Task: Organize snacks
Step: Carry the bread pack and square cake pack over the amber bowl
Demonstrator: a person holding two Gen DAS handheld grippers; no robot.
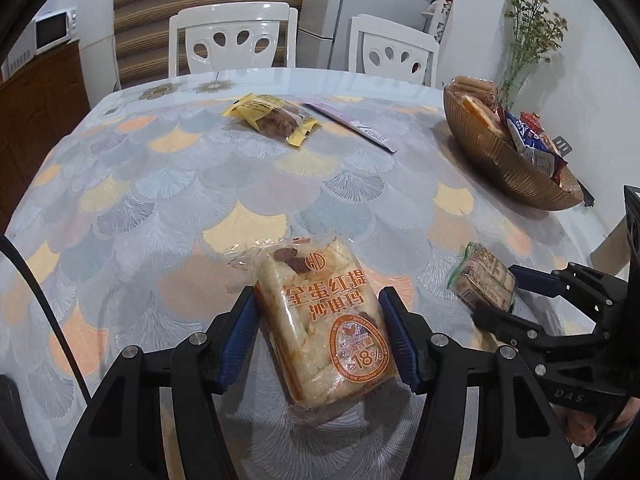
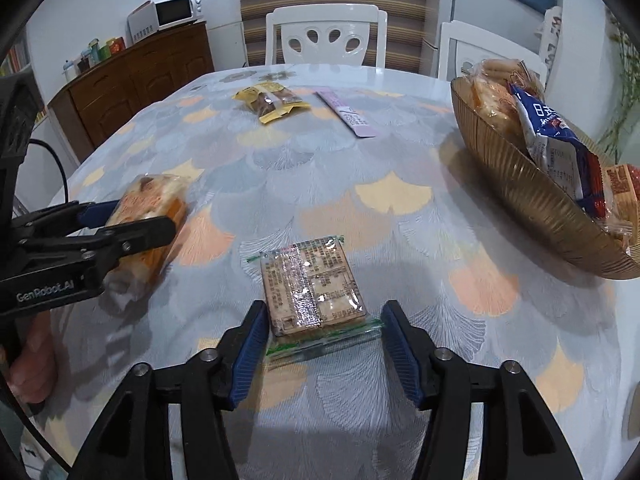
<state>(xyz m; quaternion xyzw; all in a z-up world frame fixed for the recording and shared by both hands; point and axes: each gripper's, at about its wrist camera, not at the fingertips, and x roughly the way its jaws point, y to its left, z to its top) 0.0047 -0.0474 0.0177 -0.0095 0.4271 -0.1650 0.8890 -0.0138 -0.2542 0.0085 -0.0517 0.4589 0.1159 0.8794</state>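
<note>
Snack packets lying loose on the surface (image 1: pixel 168 184): four
- orange-printed cake pack (image 1: pixel 324 328): one
- green-edged cracker pack (image 2: pixel 314 294): one
- yellow packet (image 1: pixel 272 118): one
- flat purple sachet (image 1: pixel 354 124): one

Brown ribbed bowl (image 1: pixel 492 168) of snacks: one, its contents too heaped to count
Grippers: two, left gripper (image 1: pixel 318 338) and right gripper (image 2: pixel 324 350)
White chairs (image 1: pixel 234 42): two
Microwave (image 2: pixel 178 10): one

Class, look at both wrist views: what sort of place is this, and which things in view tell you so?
Most likely a home dining room. A table under a patterned cloth has white dining chairs behind it, and a microwave sits on a wooden sideboard.
</note>
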